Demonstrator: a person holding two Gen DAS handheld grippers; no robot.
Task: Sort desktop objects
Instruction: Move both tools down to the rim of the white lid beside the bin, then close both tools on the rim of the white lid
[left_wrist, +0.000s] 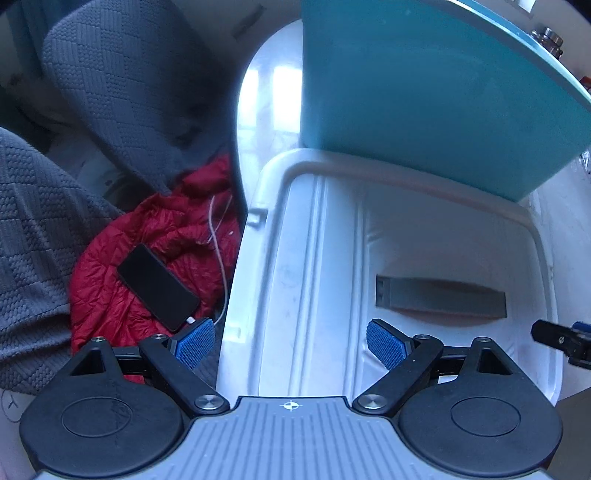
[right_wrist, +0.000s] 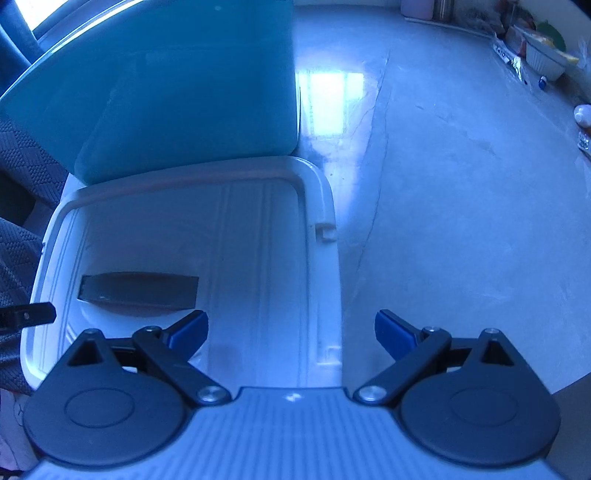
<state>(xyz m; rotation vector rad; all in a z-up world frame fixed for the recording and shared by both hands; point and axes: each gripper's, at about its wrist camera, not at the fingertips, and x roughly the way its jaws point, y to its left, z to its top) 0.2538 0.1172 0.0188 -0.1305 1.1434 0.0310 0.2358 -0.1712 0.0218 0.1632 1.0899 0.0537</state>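
white bin (left_wrist: 280, 266), teal lid (left_wrist: 406, 92) raised, seemingly empty.

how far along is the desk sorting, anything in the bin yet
Done: the white bin stands open with its teal lid raised, and nothing sorted shows inside it.
In hand: nothing. The left gripper and the right gripper are both open and empty above the bin.
Left: all of the sorting. The only loose items in view sit at the far edge of the tabletop, including a white bowl.
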